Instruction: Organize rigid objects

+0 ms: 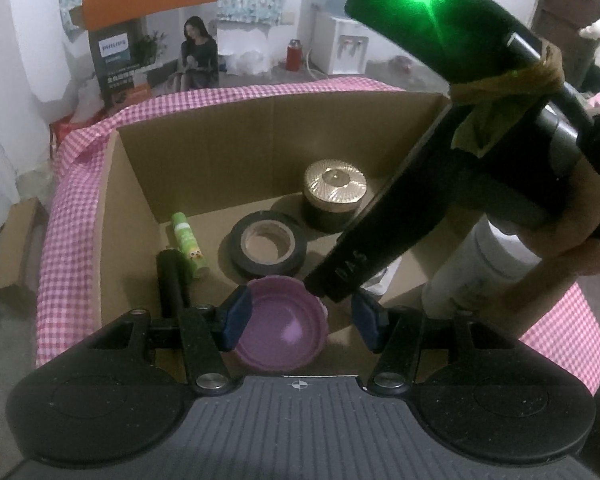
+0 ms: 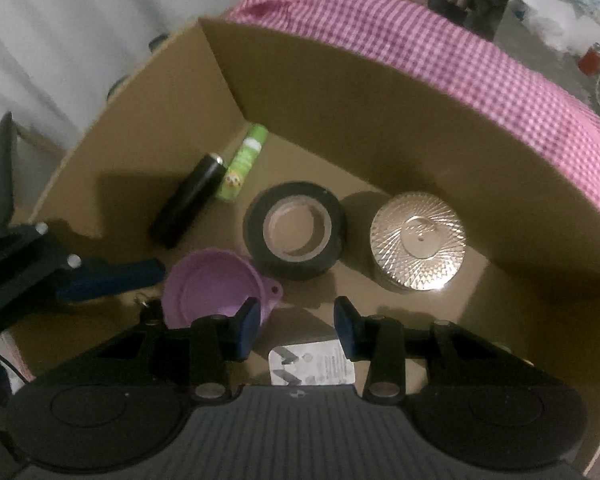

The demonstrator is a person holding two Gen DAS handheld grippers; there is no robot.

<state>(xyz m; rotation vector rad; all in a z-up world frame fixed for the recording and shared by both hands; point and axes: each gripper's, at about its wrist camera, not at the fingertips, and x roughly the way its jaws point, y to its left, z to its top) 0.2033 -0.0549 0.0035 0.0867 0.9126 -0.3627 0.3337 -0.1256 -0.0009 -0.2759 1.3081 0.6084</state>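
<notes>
Everything lies in an open cardboard box (image 1: 240, 148) (image 2: 380, 120). A purple lid (image 1: 280, 328) (image 2: 212, 288) lies hollow side up between the jaws of my left gripper (image 1: 302, 318). The left pad touches its rim, and bare cardboard shows between the lid and the right pad. My right gripper (image 2: 296, 320) points down into the box, open and holding nothing, with a white printed card (image 2: 312, 364) on the floor below it. Its finger (image 1: 340, 276) crosses the left wrist view just above the lid.
On the box floor lie a black tape roll (image 2: 296, 236), a gold-topped jar (image 2: 418, 246), a green tube (image 2: 242, 164) and a black cylinder (image 2: 192, 200). A pink checked cloth (image 1: 72, 200) covers the table. A white bottle (image 1: 468, 268) stands at the right, by the hand.
</notes>
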